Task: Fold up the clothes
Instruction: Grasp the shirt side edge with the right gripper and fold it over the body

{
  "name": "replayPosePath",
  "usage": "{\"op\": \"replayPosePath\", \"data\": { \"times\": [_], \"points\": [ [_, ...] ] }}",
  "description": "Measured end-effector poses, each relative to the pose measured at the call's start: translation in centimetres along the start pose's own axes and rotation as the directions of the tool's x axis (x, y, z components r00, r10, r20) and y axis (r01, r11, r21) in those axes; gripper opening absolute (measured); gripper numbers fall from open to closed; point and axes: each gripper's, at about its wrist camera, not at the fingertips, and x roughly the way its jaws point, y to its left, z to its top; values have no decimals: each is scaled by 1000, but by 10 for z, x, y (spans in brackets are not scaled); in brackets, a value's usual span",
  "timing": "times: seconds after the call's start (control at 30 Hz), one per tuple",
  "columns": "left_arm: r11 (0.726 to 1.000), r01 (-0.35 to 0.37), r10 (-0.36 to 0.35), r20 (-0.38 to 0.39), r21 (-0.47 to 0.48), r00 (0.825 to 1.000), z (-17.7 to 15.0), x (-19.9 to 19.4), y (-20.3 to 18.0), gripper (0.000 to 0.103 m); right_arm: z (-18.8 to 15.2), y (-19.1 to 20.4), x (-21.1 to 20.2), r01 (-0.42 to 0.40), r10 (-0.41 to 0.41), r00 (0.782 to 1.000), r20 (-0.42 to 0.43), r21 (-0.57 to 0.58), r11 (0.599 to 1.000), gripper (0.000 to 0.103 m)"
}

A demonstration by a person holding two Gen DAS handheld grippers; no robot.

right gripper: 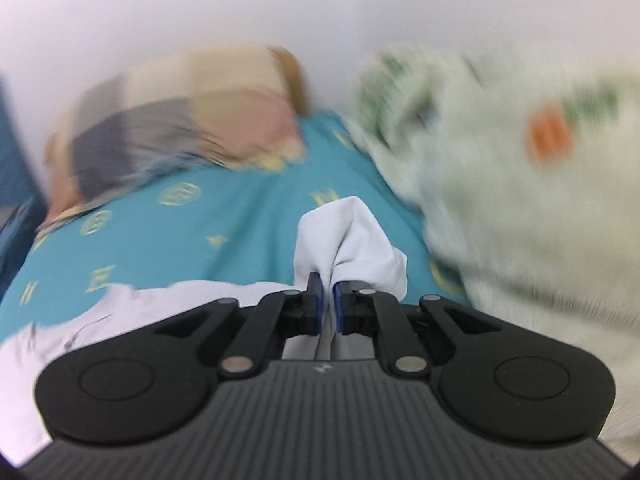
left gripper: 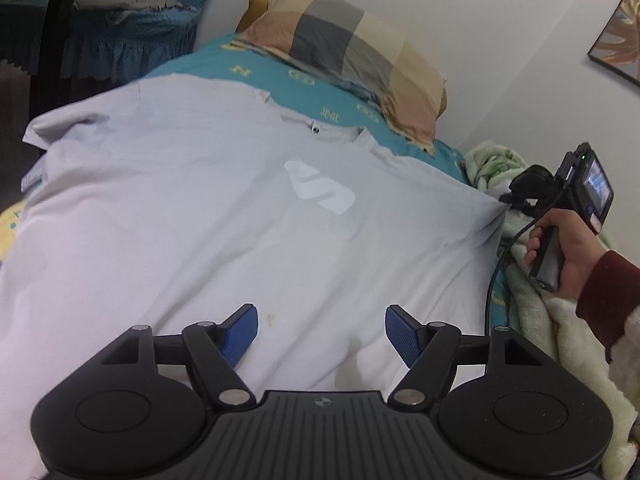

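A pale grey T-shirt (left gripper: 200, 208) with a white logo (left gripper: 320, 190) lies spread over the teal bedsheet (left gripper: 280, 76), its collar toward the pillow. My left gripper (left gripper: 321, 330) hovers open just above the shirt's lower part, nothing between its blue pads. My right gripper (right gripper: 328, 300) is shut on a bunched fold of the T-shirt (right gripper: 348, 236), which pokes up past the pads. In the left wrist view the right gripper (left gripper: 508, 199) pinches the shirt's right sleeve end and pulls it taut, with a hand (left gripper: 560, 248) on its handle.
A checked pillow (left gripper: 352, 52) rests against the white wall at the bed's head. A fluffy pale green blanket (right gripper: 520, 184) is heaped on the right side of the bed. A blue-covered table (left gripper: 120, 36) with a soft toy stands at the far left.
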Motion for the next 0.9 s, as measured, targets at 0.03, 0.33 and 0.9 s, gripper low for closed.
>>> {"op": "replayPosePath", "data": {
  "times": [0.03, 0.33, 0.9],
  "points": [
    [1000, -1, 1, 15, -5, 1000, 2, -4, 1, 72, -1, 15, -13, -27, 29, 999, 32, -55, 998, 9],
    [995, -7, 22, 143, -104, 990, 21, -40, 22, 72, -74, 153, -89, -277, 327, 944, 31, -465, 841, 9],
    [985, -10, 39, 168, -171, 985, 33, -46, 51, 72, -146, 177, -100, -494, 455, 869, -194, -384, 780, 80]
  ]
}}
